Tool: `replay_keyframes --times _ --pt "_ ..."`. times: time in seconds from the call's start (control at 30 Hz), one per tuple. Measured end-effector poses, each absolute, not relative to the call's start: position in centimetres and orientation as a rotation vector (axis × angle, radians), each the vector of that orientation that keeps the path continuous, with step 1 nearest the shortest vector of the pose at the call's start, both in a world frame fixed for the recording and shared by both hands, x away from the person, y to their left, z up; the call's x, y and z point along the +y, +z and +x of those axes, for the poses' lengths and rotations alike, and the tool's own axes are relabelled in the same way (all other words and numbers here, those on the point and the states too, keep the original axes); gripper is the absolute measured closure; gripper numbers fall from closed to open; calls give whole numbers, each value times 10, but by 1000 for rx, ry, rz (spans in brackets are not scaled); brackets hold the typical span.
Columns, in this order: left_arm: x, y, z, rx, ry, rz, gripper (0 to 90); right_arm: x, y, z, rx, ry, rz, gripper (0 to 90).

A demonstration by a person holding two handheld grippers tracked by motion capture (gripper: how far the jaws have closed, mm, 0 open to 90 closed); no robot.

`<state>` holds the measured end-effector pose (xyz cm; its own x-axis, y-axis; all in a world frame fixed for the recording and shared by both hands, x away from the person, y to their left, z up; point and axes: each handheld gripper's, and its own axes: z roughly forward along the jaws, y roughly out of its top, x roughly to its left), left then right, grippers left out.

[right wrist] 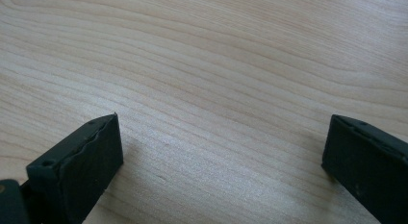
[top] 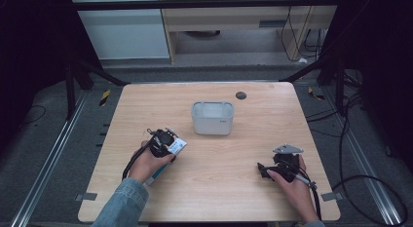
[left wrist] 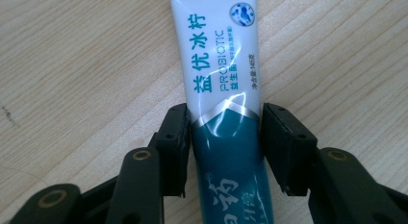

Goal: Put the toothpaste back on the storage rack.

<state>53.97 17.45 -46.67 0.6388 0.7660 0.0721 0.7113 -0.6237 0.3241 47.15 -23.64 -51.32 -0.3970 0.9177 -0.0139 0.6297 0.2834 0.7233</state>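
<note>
— What do your left fingers (left wrist: 225, 149) have?

— A toothpaste tube (left wrist: 222, 89). It is white at one end and dark teal at the other. It lies flat on the wooden bench (left wrist: 72, 65). My two black fingers squeeze it from both sides, right where the white turns teal.

— Where is it in the picture from above?

— At the lower left of the frame, under my left hand (top: 146, 163). The white end pokes out toward the grey tub (top: 213, 118) in the middle of the bench.

— And your right fingers (right wrist: 221, 156)?

— They are wide apart with just bare wood between them. From above they sit at the lower right, well apart from the tube and the tub.
</note>
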Motion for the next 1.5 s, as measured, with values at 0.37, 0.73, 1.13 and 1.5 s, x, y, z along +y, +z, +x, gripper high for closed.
replay_keyframes --times 0.37,0.73,1.13,1.5 --pt "173 -466 541 1164 260 2619 626 -236 -513 472 2127 899 1388 7" --pt "174 -459 537 1074 273 2658 768 -236 -513 472 2127 899 1389 7" --pt "182 -432 525 1036 354 2562 777 -236 -513 472 2127 900 1387 7" --pt "186 -407 529 1017 386 2490 778 -236 -513 471 2126 901 1390 8"
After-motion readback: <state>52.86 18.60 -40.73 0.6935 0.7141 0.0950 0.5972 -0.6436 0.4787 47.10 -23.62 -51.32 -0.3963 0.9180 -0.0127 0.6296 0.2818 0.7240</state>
